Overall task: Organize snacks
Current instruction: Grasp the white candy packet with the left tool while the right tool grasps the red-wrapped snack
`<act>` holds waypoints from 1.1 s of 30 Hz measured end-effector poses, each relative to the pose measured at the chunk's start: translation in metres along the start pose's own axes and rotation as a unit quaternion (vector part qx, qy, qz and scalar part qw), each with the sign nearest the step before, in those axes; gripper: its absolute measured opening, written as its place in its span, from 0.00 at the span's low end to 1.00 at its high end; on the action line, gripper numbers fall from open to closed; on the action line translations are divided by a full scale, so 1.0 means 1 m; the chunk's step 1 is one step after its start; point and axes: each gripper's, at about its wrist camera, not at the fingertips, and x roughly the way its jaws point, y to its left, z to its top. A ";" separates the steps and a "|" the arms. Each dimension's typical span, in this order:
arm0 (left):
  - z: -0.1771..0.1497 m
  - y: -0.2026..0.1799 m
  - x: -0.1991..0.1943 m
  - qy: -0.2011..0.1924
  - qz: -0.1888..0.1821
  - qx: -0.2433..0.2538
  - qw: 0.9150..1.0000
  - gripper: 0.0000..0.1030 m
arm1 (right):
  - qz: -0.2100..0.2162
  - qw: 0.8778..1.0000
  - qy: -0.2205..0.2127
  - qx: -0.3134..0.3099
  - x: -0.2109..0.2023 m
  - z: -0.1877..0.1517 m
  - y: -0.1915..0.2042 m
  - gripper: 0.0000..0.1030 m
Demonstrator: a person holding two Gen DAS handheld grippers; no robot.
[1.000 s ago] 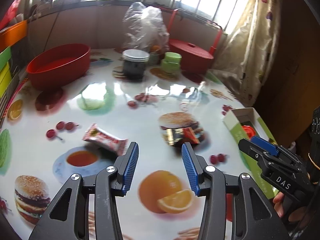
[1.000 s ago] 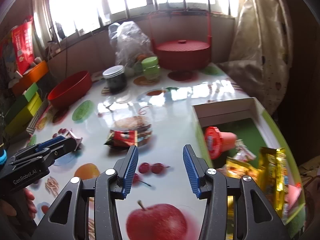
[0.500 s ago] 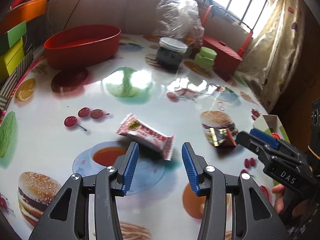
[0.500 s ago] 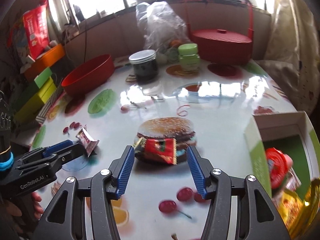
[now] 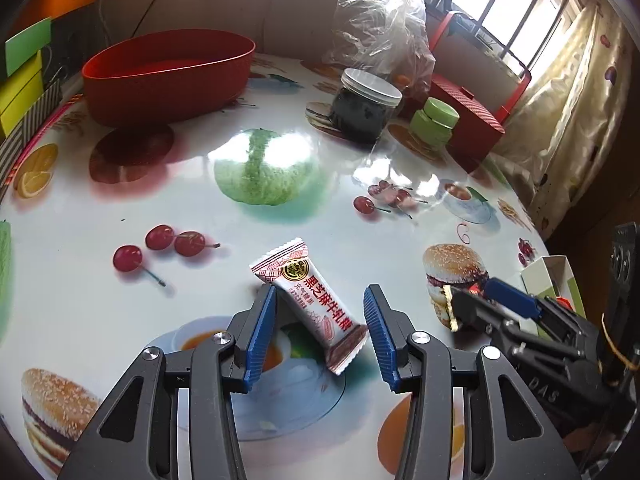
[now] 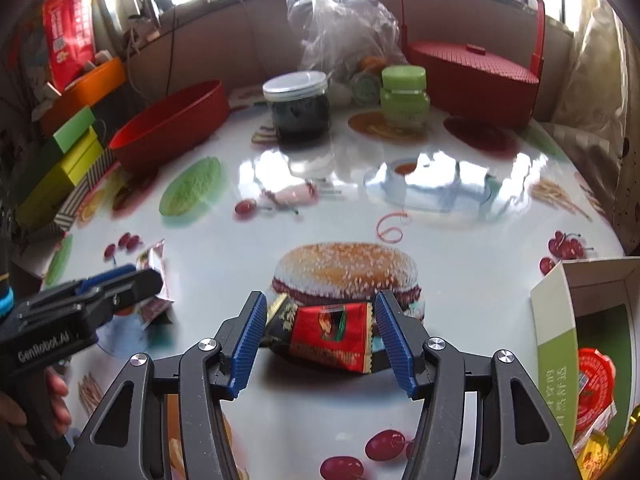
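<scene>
Both tongs are down over their snacks: left tongs (image 5: pixel 320 332) spread around the white candy (image 5: pixel 312 304), right tongs (image 6: pixel 320 336), just widened, straddling the red packet (image 6: pixel 334 332) on the worktop (image 5: pixel 280 208). Next: squeeze, lift, carry to the box (image 6: pixel 560 320).

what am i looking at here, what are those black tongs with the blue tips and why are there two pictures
A person holds a hand-held gripper in each hand; there is no robot arm. Each picture comes from a camera on one gripper, looking along its jaws.

The left gripper stands open around a white and red candy wrapper lying on the table. The right gripper has just been opening and stands around a red and black snack packet, not yet squeezing it. Each gripper also shows at the edge of the other's picture.

Also on the table are a red bowl, a dark jar, a green jar and, at right, a green and white box with snacks in it.
</scene>
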 end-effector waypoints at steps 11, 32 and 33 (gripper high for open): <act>0.004 -0.008 0.009 0.008 0.013 0.029 0.999 0.45 | 0.002 1.000 0.005 -0.005 -0.010 -0.019 -0.002 0.55; -0.001 -0.013 0.010 -0.005 0.048 0.064 0.997 0.21 | -0.031 0.999 -0.009 0.030 -0.026 -0.035 -0.012 0.43; -0.002 -0.013 0.010 -0.007 0.052 0.064 0.997 0.21 | -0.032 0.999 -0.009 0.030 -0.026 -0.036 -0.012 0.42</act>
